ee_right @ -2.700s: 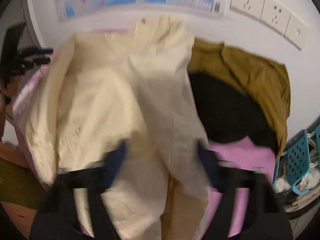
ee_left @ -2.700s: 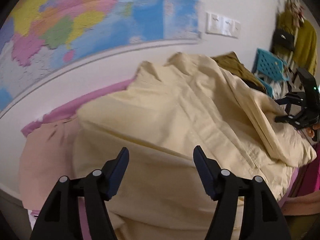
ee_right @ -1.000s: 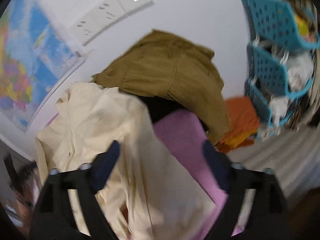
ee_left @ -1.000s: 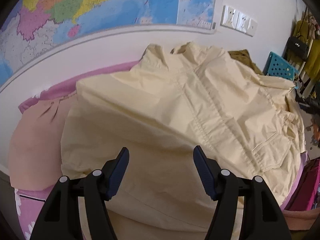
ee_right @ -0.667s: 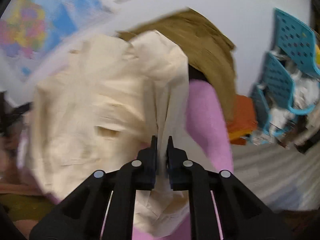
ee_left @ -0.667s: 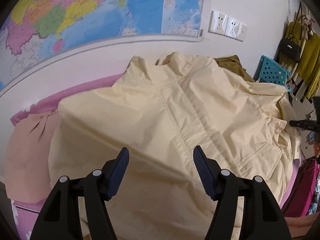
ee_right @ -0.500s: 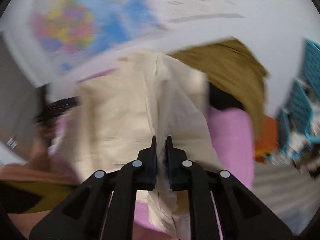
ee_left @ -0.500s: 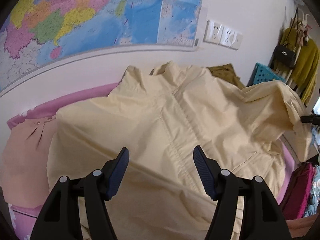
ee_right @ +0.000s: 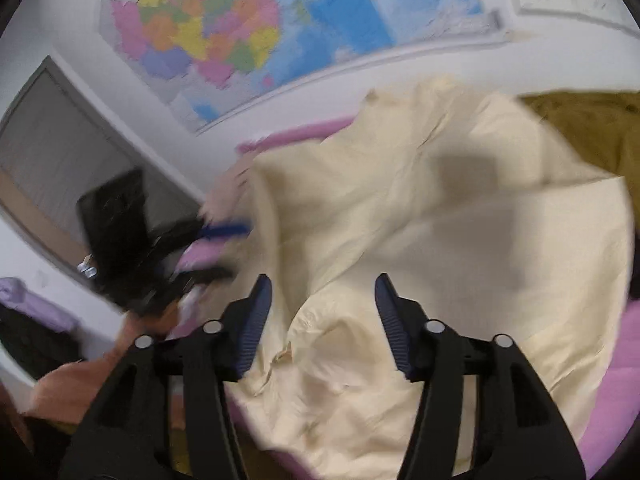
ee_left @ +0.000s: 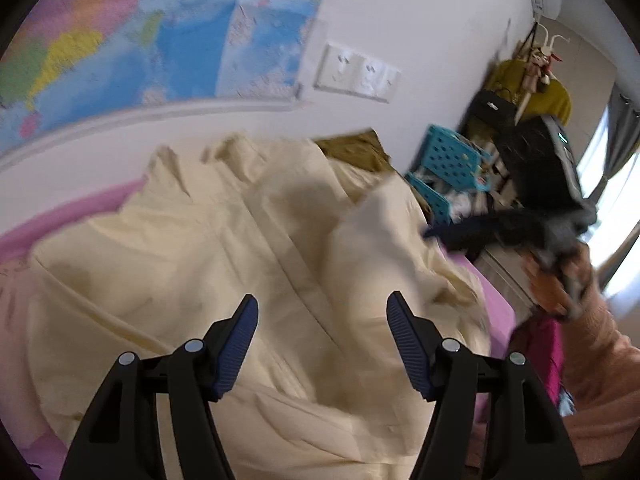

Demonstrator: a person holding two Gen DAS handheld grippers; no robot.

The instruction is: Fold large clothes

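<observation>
Both grippers, left gripper [ee_left: 322, 340] and right gripper [ee_right: 323, 318], hover with jaws parted and empty, the right's having just been opening, so the loosely folded cream jacket [ee_right: 440, 240] may slump open unpinned.

wall: white, map [ee_left: 132, 36], sockets [ee_left: 357, 75] | right: teal rack [ee_left: 450, 160], bright curtained window [ee_left: 612, 184]
</observation>
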